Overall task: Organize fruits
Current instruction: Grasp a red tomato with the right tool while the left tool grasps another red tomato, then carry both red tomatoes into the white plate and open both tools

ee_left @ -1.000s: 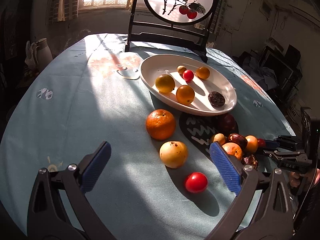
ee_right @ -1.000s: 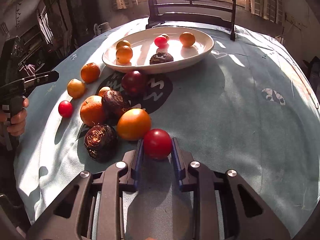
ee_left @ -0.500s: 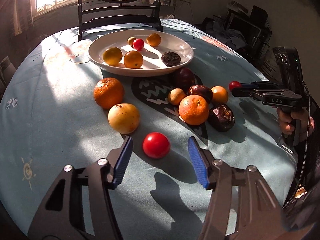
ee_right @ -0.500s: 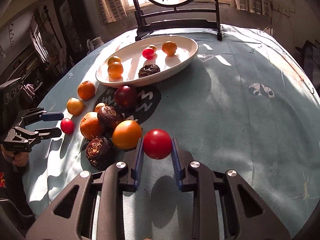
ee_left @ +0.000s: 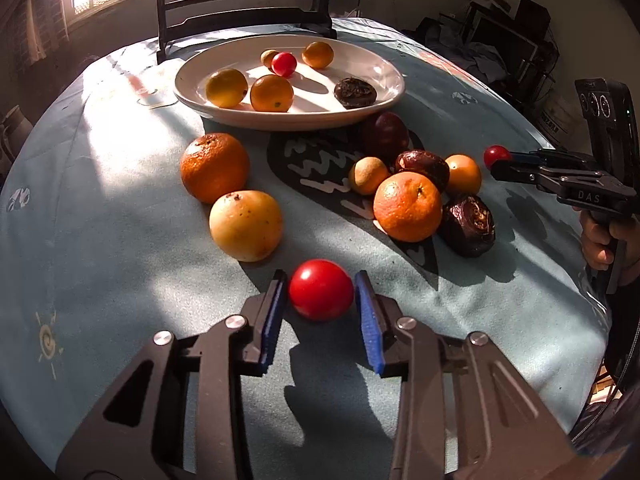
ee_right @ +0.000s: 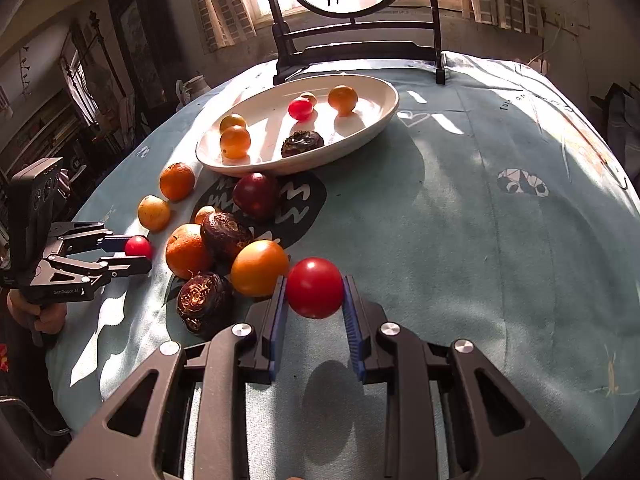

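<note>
Right wrist: bare tablecloth (ee_right: 500,240) right of held red fruit (ee_right: 315,287).

Opposed close wrist views, shared plate (ee_left: 384,92)

Left gripper (ee_left: 321,295): angled down toward the near edge of the tabletop, black linkage arms spread to either side, blue pads facing each other. Jaws closing, a red tomato (ee_left: 321,295) between them, both pads at its sides. In the right wrist view a hand (ee_right: 38,314) is wrapped round its handle at the tabletop's left edge.

Right gripper (ee_right: 315,289): also pitched downward, over the near part of the tabletop. Jaws clamped on a second red tomato (ee_right: 315,287), carried clear of the cloth. Fingers (ee_left: 596,240) curl round its grip at the right edge.
</note>
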Demonstrator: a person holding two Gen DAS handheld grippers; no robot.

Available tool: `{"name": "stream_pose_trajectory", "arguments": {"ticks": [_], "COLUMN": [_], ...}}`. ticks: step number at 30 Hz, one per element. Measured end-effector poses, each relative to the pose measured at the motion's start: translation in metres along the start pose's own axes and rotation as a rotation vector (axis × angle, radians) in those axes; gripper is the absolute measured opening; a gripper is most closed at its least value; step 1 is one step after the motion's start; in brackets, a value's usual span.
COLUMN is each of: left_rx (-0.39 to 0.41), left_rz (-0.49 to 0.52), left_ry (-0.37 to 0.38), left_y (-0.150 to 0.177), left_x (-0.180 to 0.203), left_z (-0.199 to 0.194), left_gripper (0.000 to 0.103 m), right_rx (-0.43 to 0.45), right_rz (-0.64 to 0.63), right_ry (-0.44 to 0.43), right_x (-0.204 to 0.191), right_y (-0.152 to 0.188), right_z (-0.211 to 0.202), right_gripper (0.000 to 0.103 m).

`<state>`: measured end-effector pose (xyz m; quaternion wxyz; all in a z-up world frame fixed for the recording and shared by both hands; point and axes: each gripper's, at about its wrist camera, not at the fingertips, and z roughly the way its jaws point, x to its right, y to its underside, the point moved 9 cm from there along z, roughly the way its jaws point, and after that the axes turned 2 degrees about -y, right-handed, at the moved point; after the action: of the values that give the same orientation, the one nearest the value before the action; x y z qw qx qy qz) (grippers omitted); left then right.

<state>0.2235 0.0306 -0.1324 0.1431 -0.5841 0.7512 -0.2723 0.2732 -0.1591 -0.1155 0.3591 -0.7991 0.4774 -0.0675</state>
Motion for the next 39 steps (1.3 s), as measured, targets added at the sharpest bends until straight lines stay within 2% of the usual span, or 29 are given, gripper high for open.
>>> {"name": "stream_pose_trajectory", "arguments": {"ticks": [6,9,13,15,18,21,26,28,33,39], "left_rx": [0.007,0.054,0.132,0.160,0.205,0.240,0.208,0.185,0.121,0.105], "left_rz": [-0.041,-0.054,-0.091,-0.116,-0.133,-0.143,-0.183,-0.184,-0.187,-0.190], "left_ry": [0.057,0.108,0.164,0.181,0.157,0.080,0.037,0.000,-0.039,-0.063], "left_y": [-0.001,-0.009,-0.034,-0.054,-0.088,-0.125,-0.165,-0.173,-0.174,-0.182], "left_x": [0.001,0.007,0.010,0.008,0.003,-0.007,-0.022,-0.031,-0.044,-0.054], "left_z": [-0.004,-0.015,-0.030,-0.035,-0.041,-0.037,-0.005,0.011,0.039,0.054], "left_gripper": [0.031,0.031,0.031,0.031,0.031,0.031,0.031,0.031,0.031,0.031], "right_rx": [0.012,0.040,0.082,0.107,0.151,0.175,0.151,0.117,0.056,0.027], "right_rz": [0.000,-0.007,0.003,0.007,0.021,0.047,0.046,0.025,0.015,-0.007], "right_ry": [-0.010,-0.020,-0.077,-0.056,-0.023,-0.043,-0.067,-0.061,-0.067,-0.062], "right_x": [-0.002,-0.004,-0.014,-0.017,-0.018,-0.022,-0.033,-0.038,-0.043,-0.046], "right_y": [-0.001,-0.005,-0.017,-0.028,-0.052,-0.080,-0.112,-0.117,-0.122,-0.126], "right_z": [-0.002,-0.006,-0.009,-0.008,-0.005,0.005,0.039,0.056,0.083,0.098], "right_gripper": [0.027,0.027,0.027,0.027,0.027,0.027,0.027,0.027,0.027,0.027]}}
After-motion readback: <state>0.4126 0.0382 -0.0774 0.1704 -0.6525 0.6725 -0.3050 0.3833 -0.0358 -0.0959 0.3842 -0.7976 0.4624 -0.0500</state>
